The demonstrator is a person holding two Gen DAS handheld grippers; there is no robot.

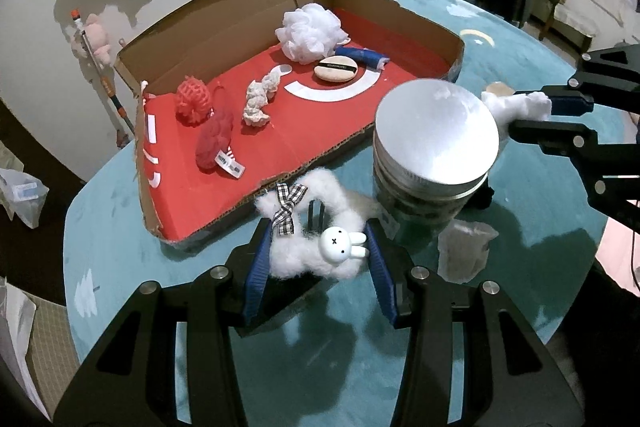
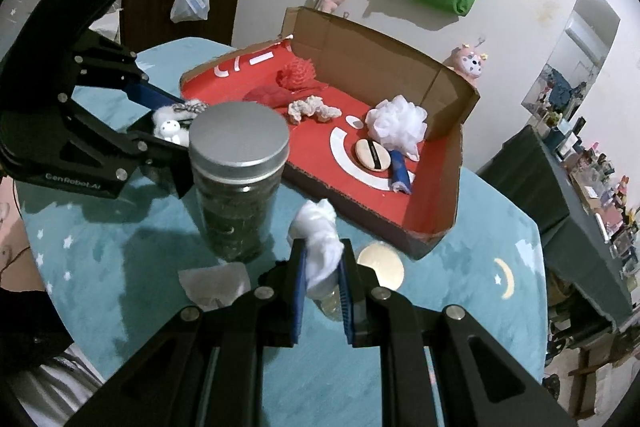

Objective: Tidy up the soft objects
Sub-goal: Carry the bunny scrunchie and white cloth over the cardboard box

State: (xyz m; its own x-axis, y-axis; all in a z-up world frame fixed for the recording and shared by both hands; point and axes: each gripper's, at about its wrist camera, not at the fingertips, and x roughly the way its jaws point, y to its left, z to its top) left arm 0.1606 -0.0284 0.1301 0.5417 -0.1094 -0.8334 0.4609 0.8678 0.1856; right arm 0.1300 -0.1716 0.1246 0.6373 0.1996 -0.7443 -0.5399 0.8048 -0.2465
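Observation:
My left gripper is shut on a fluffy white hair clip with a bunny charm and a checked bow, just above the teal table in front of the red-lined cardboard box. My right gripper is shut on a white cotton wad; it also shows in the left wrist view. In the box lie a white bath pouf, a round powder puff, a blue roll, a beige scrunchie, a red net ball and a red pouch.
A tall jar with a silver lid stands on the table between the grippers. A crumpled clear wrapper lies by its base. A round tan disc lies near the box's corner. Bags and plush toys hang on the wall.

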